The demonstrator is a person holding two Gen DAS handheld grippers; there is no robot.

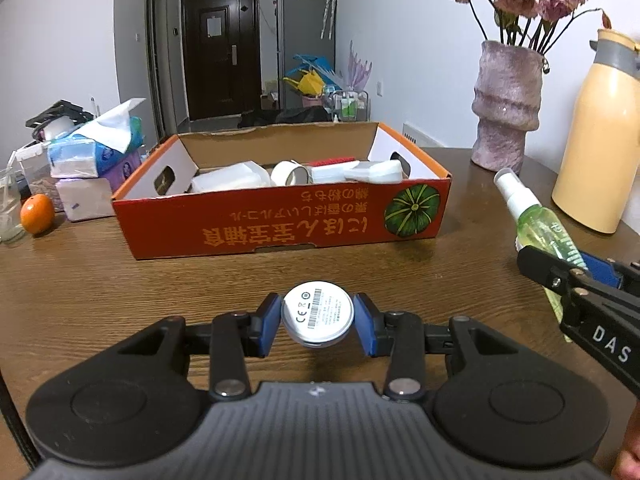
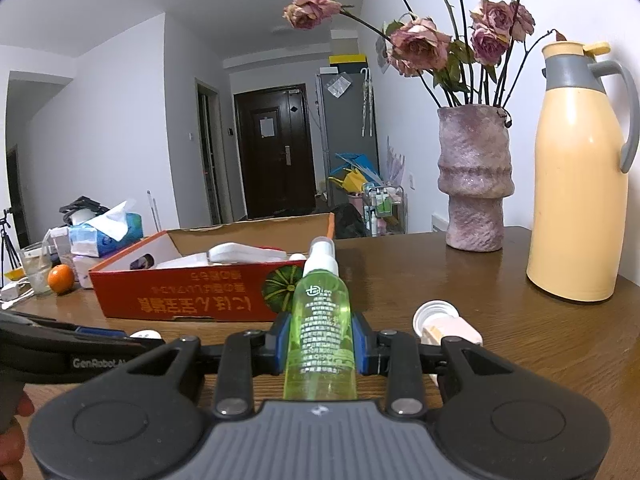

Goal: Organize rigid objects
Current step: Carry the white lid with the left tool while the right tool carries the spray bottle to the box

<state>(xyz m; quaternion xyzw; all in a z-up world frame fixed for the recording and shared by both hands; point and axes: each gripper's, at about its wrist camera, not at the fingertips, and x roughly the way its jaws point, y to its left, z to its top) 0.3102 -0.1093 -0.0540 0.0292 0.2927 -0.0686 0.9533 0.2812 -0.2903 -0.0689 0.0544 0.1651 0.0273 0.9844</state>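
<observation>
My left gripper [image 1: 317, 322] is shut on a round white disc [image 1: 317, 314] with a printed label, held a little above the wooden table in front of the red cardboard box [image 1: 280, 220]. My right gripper [image 2: 320, 342] is shut on a green spray bottle [image 2: 320, 320] with a white nozzle pointing forward; the bottle also shows in the left wrist view [image 1: 532, 220], right of the box. The box [image 2: 192, 296] holds several white items, including a tape roll [image 1: 291, 173].
A purple vase [image 1: 506, 108] with dried roses and a yellow thermos jug [image 2: 576, 176] stand at the back right. A small white-capped object [image 2: 444, 326] lies beside the right gripper. Tissue packs [image 1: 96, 152], an orange [image 1: 37, 213] and a glass [image 1: 8, 208] sit at the left.
</observation>
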